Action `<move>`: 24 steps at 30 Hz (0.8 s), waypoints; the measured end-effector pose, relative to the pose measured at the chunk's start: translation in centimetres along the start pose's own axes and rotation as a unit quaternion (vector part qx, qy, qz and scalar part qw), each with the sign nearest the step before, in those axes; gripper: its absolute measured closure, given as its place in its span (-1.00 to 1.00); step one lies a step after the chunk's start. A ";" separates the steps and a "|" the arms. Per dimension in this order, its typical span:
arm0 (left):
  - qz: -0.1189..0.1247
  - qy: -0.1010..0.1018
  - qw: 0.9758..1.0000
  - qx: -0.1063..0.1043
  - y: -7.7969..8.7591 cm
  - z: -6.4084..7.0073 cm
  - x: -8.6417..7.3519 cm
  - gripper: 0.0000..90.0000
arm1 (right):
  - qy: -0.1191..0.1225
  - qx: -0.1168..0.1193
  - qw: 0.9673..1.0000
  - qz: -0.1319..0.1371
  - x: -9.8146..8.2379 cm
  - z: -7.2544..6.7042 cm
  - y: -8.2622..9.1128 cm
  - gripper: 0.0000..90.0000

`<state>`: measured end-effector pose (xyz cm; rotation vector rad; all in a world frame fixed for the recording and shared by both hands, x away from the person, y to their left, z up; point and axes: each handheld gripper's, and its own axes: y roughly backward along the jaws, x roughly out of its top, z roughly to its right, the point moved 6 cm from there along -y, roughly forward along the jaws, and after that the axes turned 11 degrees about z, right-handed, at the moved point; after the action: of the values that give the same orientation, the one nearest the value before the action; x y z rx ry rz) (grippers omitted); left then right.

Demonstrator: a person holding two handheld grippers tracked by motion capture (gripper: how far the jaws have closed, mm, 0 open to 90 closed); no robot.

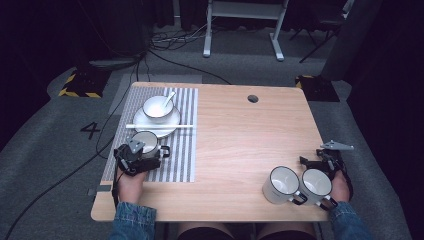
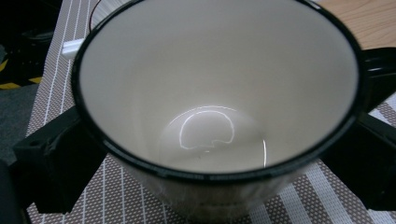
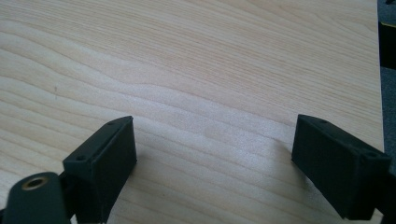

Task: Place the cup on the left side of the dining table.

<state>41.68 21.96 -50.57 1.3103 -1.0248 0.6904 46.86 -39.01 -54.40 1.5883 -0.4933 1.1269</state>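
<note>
Dark studio floor with cables surrounds a wooden bench (image 1: pixel 240 150); a striped placemat (image 1: pixel 185 150) covers its left part. On the mat's far end sits a white plate (image 1: pixel 172 125) carrying a white bowl (image 1: pixel 156 111), and a white spoon (image 1: pixel 167 100) rests inside the bowl, handle leaning over the rim. White chopsticks (image 1: pixel 185 126) lie across the plate's near edge, reaching right onto the mat.

Just in front of the plate stands a black-rimmed white mug (image 2: pixel 215 93) on the mat, upright, empty inside, handle to the right. Left gripper (image 1: pixel 142 152) has its fingers (image 2: pixel 56 172) one on each side of the mug wall, pinching it.

Near the bench's front right corner stand two more black-rimmed mugs, a left one (image 1: pixel 282 184) and a right one (image 1: pixel 316 184), touching or nearly so, both empty, handles toward the person.

Right gripper (image 3: pixel 215 163) sits by the right edge just beside the right mug, hand (image 1: pixel 341 187) behind it. Its fingers (image 3: pixel 105 158) are spread wide over bare wood, holding nothing.
</note>
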 end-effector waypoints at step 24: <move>0.009 -0.005 0.998 -0.067 7.9 0.9 1.2 -0.93 | 0.001 0.001 1.000 0.001 0.0 0.0 0.0 -0.69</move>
<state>35.02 22.23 -46.10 1.1902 -1.0732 0.6193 46.88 -39.01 -54.40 1.5882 -0.4925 1.1301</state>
